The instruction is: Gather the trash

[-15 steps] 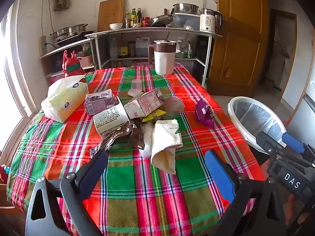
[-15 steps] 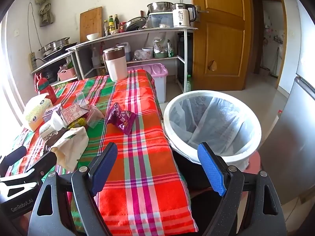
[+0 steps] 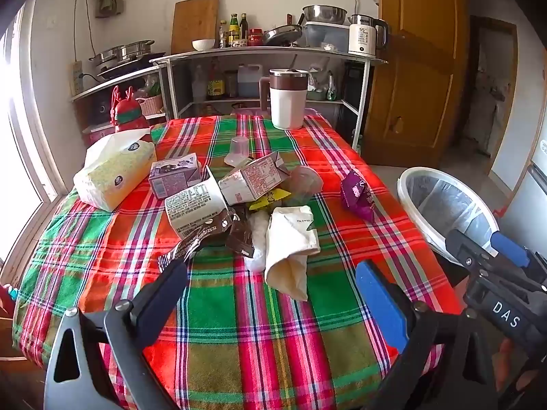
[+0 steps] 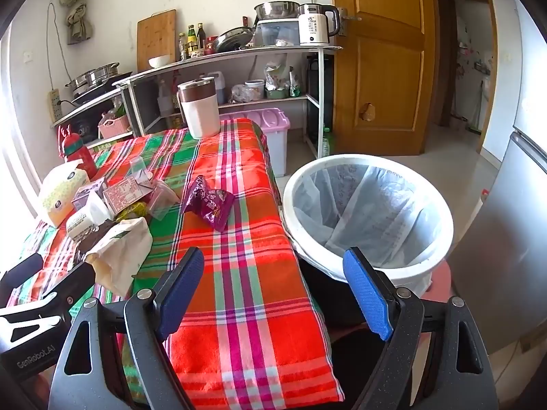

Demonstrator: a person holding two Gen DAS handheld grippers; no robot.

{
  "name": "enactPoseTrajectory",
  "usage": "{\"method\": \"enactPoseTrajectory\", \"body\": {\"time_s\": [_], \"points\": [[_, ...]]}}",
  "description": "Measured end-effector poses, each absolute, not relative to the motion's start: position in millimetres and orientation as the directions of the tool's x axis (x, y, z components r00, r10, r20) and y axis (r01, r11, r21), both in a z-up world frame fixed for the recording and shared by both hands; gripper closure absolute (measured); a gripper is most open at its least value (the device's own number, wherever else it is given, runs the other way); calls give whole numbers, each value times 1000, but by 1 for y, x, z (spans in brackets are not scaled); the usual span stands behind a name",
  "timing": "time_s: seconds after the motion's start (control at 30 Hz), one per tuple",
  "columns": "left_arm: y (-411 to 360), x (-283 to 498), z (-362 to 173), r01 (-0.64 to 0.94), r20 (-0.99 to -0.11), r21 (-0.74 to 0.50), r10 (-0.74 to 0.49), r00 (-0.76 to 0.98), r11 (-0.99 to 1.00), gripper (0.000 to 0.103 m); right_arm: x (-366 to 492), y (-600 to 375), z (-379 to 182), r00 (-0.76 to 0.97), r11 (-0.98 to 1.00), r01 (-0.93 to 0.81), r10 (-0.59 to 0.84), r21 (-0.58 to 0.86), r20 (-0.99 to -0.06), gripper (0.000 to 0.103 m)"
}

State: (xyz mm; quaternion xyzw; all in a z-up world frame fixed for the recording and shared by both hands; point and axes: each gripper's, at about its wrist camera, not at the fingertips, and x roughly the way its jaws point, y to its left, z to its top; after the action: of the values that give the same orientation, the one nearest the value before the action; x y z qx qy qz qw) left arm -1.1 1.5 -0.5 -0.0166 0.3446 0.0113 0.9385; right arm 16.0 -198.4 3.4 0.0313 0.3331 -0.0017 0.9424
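Carton (image 3: 196, 206) print too small to read; bin (image 3: 444, 212) partly hidden behind right claw (image 3: 492, 256).

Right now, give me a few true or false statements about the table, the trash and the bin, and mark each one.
1. The purple snack wrapper lies apart from the trash pile. True.
2. The white bin stands on the tablecloth. False: it stands beside the table.
3. The left hand-held gripper is open and holds nothing. True.
4. The bin's liner bag is full of cartons. False: no trash shows in it.
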Motion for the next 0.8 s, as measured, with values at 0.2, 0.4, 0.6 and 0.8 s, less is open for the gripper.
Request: {"method": "enactPoseTrajectory", "body": {"time_s": [0.2, 0.4, 0.6, 0.8], "points": [[3, -2, 0, -33, -647, -25, 9, 763, 999, 3, 15, -200, 5, 777, 998, 33, 9, 56, -629, 20], [2, -2, 1, -34, -646, -25, 10, 763, 999, 3, 15, -199, 5, 778, 998, 33, 10, 56, -628, 20], [1, -2, 2, -38, -643, -22, 14, 766, 999, 3, 14, -198, 6, 781, 998, 32, 7, 52, -625, 20], [1, -3, 2, -36, -643, -21, 14, 765, 999, 3, 13, -198, 7, 783, 998, 34, 5, 50, -622, 20]]}}
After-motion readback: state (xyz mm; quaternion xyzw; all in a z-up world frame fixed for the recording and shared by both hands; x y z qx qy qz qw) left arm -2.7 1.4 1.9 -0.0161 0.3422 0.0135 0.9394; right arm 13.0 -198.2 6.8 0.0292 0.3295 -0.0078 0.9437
